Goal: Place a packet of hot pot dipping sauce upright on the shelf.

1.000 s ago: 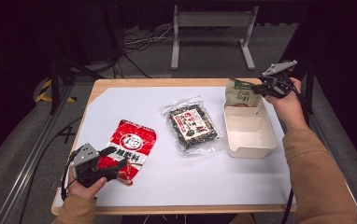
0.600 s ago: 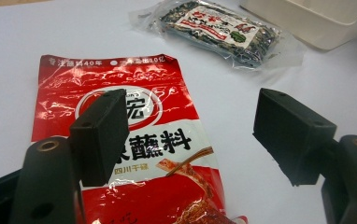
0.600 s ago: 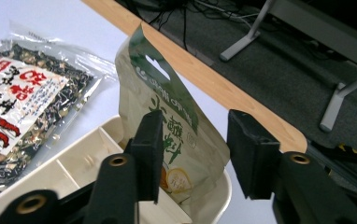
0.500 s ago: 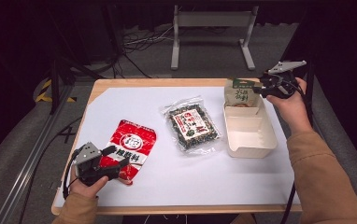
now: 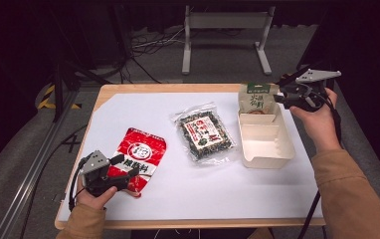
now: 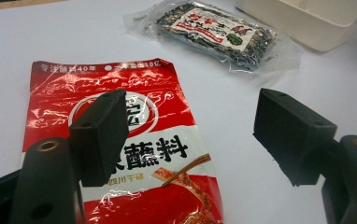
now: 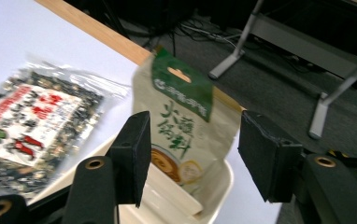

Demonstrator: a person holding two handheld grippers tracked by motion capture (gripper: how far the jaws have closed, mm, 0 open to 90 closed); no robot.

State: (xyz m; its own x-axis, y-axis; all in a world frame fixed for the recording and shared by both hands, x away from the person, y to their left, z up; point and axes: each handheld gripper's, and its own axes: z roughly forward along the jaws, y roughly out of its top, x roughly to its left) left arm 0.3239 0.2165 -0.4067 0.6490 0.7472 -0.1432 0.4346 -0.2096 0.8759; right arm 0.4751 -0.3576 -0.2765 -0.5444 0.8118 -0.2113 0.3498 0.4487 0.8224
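1. Right gripper view — right hand-held gripper jaws just opened wide, holding nothing; green pouch stands propped in the white tray.
2. Pouch looks light, soft, crinkly — pinch its top edge.

From my feed: dark room, grey carpet, wooden table under white sheet, metal stand and cables beyond.
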